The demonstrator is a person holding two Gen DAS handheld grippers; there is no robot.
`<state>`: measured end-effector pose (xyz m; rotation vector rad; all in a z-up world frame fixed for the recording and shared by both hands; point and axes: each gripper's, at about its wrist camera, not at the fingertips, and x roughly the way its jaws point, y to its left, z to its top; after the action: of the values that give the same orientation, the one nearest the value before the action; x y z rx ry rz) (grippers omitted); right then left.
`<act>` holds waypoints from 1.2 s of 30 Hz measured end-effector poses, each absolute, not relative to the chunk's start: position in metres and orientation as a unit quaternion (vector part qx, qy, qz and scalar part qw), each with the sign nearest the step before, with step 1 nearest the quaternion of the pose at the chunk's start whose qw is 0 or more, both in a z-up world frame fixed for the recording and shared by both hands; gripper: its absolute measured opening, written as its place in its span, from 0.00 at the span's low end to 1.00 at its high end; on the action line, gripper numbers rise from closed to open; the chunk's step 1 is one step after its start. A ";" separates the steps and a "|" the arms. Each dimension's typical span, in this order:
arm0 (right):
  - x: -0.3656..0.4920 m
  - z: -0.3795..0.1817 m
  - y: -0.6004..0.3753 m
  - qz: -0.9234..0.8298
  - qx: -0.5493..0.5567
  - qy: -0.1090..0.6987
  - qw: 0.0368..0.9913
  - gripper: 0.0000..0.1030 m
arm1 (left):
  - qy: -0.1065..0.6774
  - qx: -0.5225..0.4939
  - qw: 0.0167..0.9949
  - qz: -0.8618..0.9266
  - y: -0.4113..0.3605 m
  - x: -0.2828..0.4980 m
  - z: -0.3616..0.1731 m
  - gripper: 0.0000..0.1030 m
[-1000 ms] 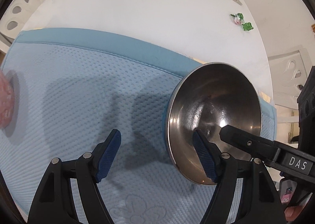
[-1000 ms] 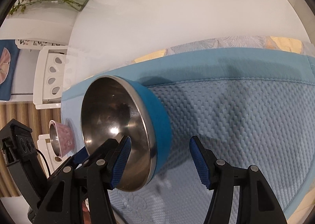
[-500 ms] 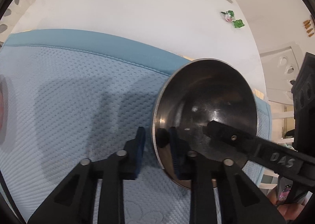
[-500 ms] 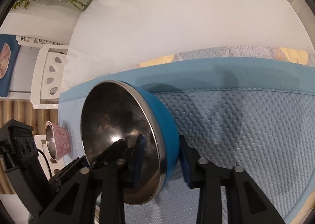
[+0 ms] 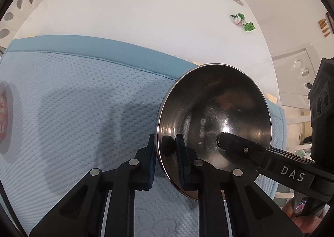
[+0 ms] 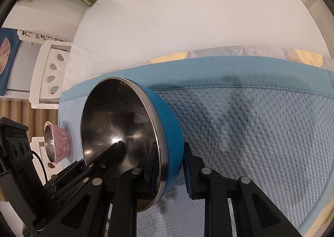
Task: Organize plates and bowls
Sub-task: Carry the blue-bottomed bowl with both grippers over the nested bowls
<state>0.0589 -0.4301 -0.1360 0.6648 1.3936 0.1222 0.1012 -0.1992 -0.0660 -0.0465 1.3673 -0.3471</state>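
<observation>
Both grippers had pinched the rim of the blue-sided, steel-lined round bowl (image 5: 215, 116), which sat on the pale blue quilted mat (image 5: 73, 101) over the white bench (image 5: 146, 13). The left gripper (image 5: 166, 161) and right gripper (image 6: 170, 172) each had jaws clamped tight across opposite walls. Lifting well would probably need both hands rising together, level, so neither grip slipped.
</observation>
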 end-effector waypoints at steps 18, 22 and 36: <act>0.051 -0.105 -0.389 0.067 0.286 0.628 0.720 0.20 | 0.616 -0.036 0.773 -0.148 -0.156 0.088 -0.039 0.14; 0.055 -0.096 -0.375 0.072 0.280 0.628 0.723 0.20 | 0.612 -0.040 0.777 -0.144 -0.139 0.085 -0.033 0.14; 0.059 -0.063 -0.311 0.085 0.270 0.624 0.729 0.20 | 0.597 -0.045 0.789 -0.135 -0.071 0.080 -0.001 0.14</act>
<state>0.0593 -0.3113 -0.0629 0.5946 1.3743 0.1864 0.0799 -0.0706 -0.0014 -0.0970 1.2858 -0.2898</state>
